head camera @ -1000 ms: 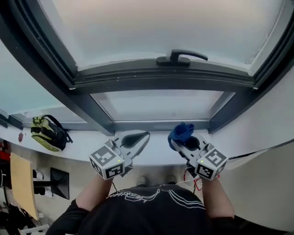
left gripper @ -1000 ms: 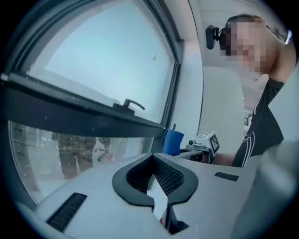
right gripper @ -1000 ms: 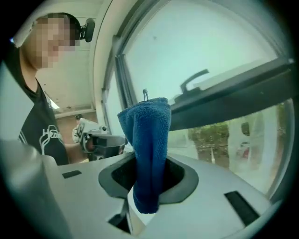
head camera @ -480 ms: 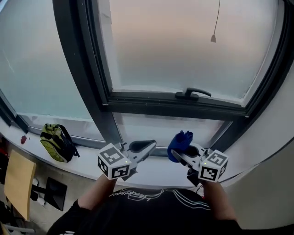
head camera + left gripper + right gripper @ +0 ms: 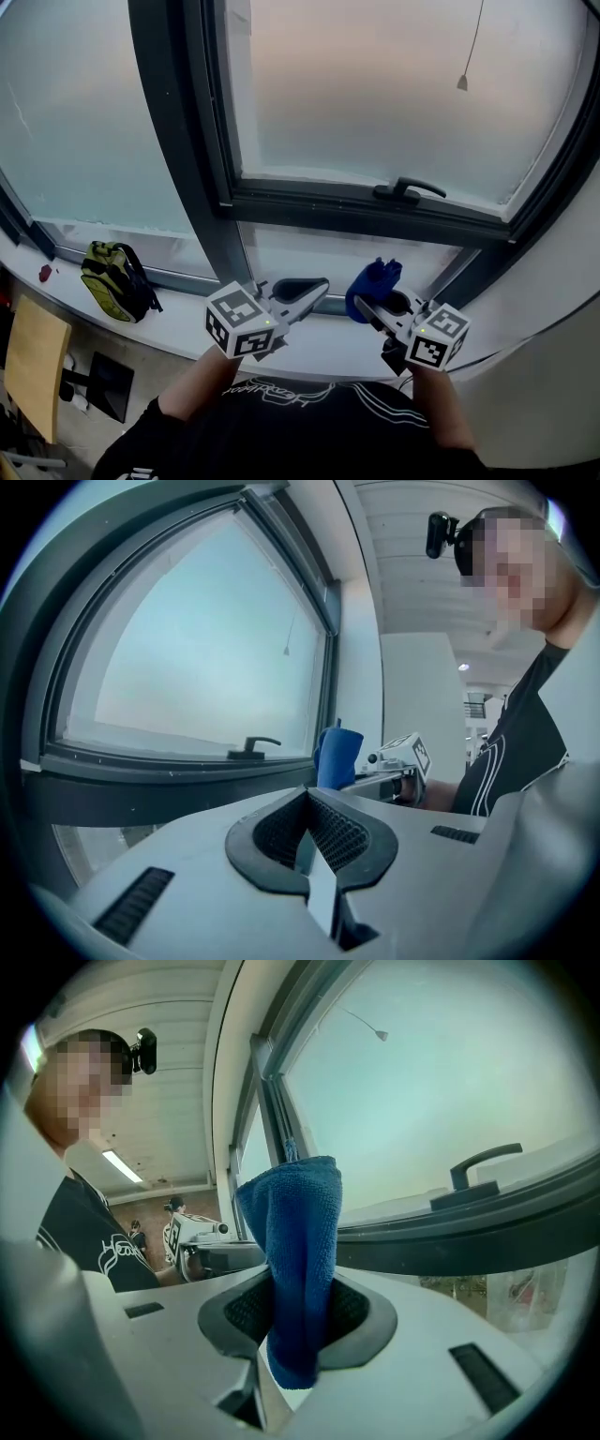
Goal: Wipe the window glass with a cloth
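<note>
While the window glass (image 5: pixel 375 103) is standing untouched ahead, the left gripper (image 5: pixel 312 290) is hovering with jaws pressed together on nothing, and the right gripper (image 5: pixel 372 302) is pinching the blue cloth (image 5: pixel 375 279) by its lower fold; soft and light, it is probably flopping unless gripped bunched.

1. In the head view, the low part of my blue cloth (image 5: pixel 375 281) is hidden inside the jaws of my right tongs (image 5: pixel 370 305).
2. Far left of my left tongs (image 5: pixel 314 292), a tiny red thing (image 5: pixel 46 273) is too small to name.
3. The window glass (image 5: pixel 366 103) above both tongs runs off the top edge.
4. So does the string (image 5: pixel 462 82) up past my right tongs.
</note>
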